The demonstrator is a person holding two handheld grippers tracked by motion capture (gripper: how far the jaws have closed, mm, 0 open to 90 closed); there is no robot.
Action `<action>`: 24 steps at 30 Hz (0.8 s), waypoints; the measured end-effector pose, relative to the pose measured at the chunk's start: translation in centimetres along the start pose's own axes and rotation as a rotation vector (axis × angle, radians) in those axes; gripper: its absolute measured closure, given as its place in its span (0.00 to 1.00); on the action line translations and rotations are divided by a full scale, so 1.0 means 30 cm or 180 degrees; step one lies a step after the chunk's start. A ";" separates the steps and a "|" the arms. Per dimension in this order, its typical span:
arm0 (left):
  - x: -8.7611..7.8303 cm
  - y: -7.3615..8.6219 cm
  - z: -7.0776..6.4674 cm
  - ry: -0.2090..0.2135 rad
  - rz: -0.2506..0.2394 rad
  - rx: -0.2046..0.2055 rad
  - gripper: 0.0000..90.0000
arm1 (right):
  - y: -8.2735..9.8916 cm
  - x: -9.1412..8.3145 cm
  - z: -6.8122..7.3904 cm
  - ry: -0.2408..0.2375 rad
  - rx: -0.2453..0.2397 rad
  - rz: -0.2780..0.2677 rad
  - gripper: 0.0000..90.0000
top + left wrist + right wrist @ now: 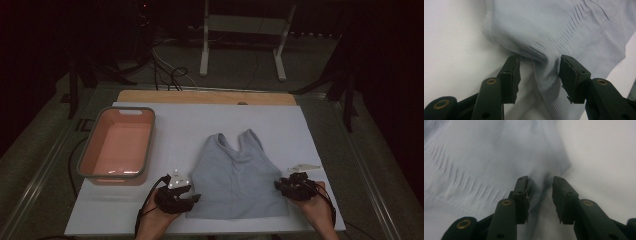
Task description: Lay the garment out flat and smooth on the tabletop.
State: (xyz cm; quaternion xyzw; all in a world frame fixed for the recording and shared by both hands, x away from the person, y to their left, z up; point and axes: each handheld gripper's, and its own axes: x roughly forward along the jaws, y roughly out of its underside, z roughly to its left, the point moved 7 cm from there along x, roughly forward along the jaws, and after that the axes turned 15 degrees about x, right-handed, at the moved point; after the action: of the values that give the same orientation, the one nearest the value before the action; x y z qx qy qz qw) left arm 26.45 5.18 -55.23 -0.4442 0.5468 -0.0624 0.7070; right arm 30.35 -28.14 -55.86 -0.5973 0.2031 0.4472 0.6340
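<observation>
Pale blue tank top (235,175), flat on white table (310,130): left gripper (539,75) and right gripper (540,195), jaws part-spread astride bunched side edges, apparently poised for folding.

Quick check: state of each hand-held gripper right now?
Left hand-held gripper: open, a fold of the grey top between its jaws.
Right hand-held gripper: open, top's edge bunched between.

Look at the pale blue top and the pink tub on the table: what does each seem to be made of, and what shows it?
Pale blue top: soft ribbed knit fabric, matte; fine ribs and folds show. Pink tub: probably moulded plastic, smooth and slightly glossy, with a grey rim and rounded corners.
</observation>
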 end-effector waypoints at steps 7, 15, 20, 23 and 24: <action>0.042 0.014 -0.011 0.0136 0.0121 0.0030 0.70 | 0.016 -0.011 0.022 -0.0009 -0.0112 0.0073 0.96; 0.027 -0.011 -0.053 0.0243 0.0071 0.0201 0.93 | 0.035 -0.070 0.028 0.0007 -0.0153 -0.0015 0.97; 0.033 -0.018 -0.087 0.0357 0.0073 0.0288 0.92 | 0.070 -0.095 0.001 0.0030 -0.0090 -0.0005 0.97; 0.023 -0.036 -0.088 0.0346 -0.0009 0.0305 0.88 | 0.082 -0.107 -0.012 0.0085 -0.0093 0.0002 0.98; 0.018 -0.044 -0.083 0.0325 -0.0058 0.0291 0.83 | 0.086 -0.110 -0.015 0.0103 -0.0094 0.0007 0.98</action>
State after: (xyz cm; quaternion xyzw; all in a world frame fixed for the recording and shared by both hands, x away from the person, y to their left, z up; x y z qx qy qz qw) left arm 25.14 2.68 -54.72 -0.4126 0.5746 -0.1162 0.6972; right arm 26.67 -29.94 -54.83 -0.6136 0.2072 0.4412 0.6212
